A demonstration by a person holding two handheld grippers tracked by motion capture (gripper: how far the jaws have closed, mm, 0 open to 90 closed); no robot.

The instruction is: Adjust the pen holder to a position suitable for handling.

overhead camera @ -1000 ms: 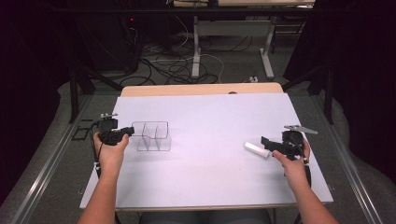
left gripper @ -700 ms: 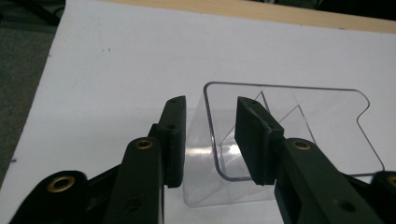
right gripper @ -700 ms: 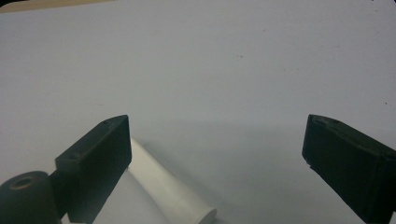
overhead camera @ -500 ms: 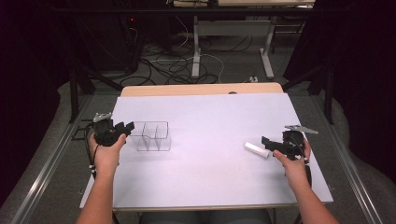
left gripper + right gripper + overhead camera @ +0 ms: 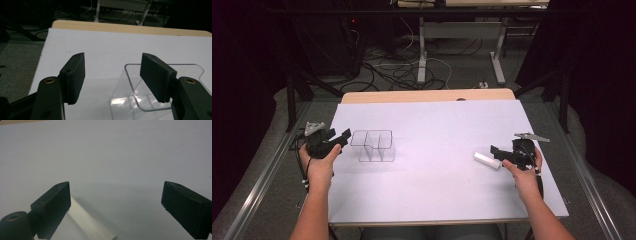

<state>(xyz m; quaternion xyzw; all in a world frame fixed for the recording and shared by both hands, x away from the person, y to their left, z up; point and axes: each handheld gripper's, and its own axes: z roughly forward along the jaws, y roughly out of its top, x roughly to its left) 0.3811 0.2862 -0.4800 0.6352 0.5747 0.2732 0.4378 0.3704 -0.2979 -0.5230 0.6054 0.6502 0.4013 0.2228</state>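
the right claw [image 5: 498, 152] rests on the desk [image 5: 437, 200] with its jaws spread wide, and a white tube [image 5: 486, 161] lies on the desk just beside its near jaw, not clamped. well apart from the tube, across the desk, the left claw [image 5: 343, 137] has just been opening its jaws; they now stand apart at the near corner of a clear box [image 5: 373, 146], one jaw over its rim, gripping nothing. the box stands upright, with dividers inside, farther from the person than the tube.
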